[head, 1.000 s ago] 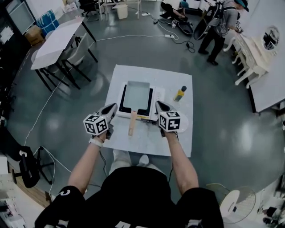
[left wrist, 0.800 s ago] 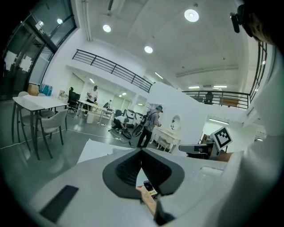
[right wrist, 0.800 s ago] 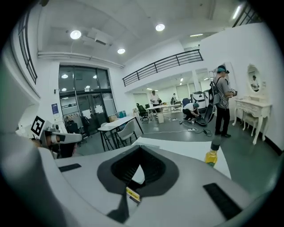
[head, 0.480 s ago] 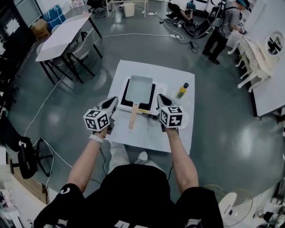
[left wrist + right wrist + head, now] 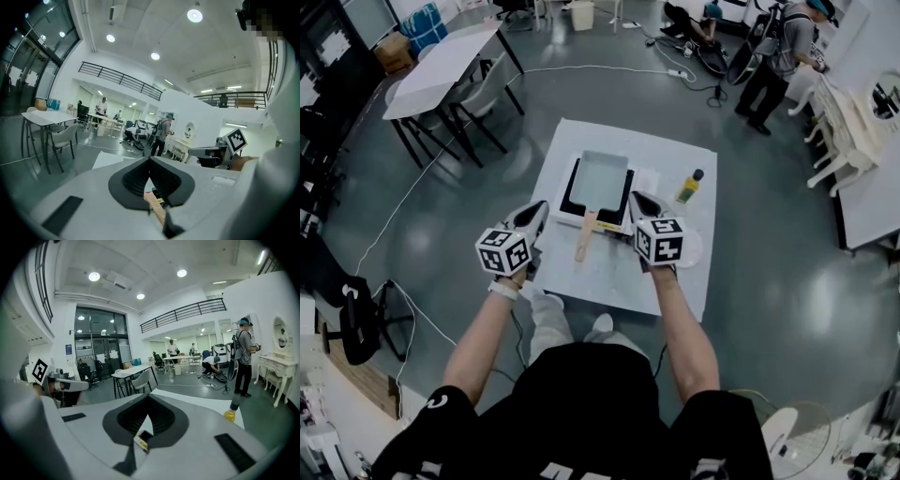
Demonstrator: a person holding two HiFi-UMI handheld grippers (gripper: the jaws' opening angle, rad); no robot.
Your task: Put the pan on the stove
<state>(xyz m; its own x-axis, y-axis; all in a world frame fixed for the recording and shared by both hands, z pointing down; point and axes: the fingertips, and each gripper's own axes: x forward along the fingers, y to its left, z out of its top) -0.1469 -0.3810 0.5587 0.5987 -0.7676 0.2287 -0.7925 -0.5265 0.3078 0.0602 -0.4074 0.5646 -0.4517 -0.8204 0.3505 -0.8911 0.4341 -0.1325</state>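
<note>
A grey rectangular pan [image 5: 599, 177] rests on the black stove [image 5: 570, 194] on the white tabletop [image 5: 619, 277]. Its wooden handle [image 5: 584, 239] points toward me. My left gripper [image 5: 537, 209] hovers left of the handle, shut and empty. My right gripper [image 5: 635, 199] hovers right of the handle, also shut with nothing in it. In the left gripper view the handle [image 5: 155, 209] shows just below the closed left gripper [image 5: 150, 160]. The right gripper view shows the shut right gripper [image 5: 148, 415] above a corner of the stove [image 5: 143, 441].
A yellow bottle with a dark cap [image 5: 688, 187] stands right of the stove, and a white plate [image 5: 693, 249] lies beside my right gripper. White tables and chairs [image 5: 450, 80] stand at the back left. People [image 5: 773, 52] work at the back right.
The head view has shifted, so the table sits higher in the picture. Both grippers keep their places on either side of the handle. The pan stays on the stove.
</note>
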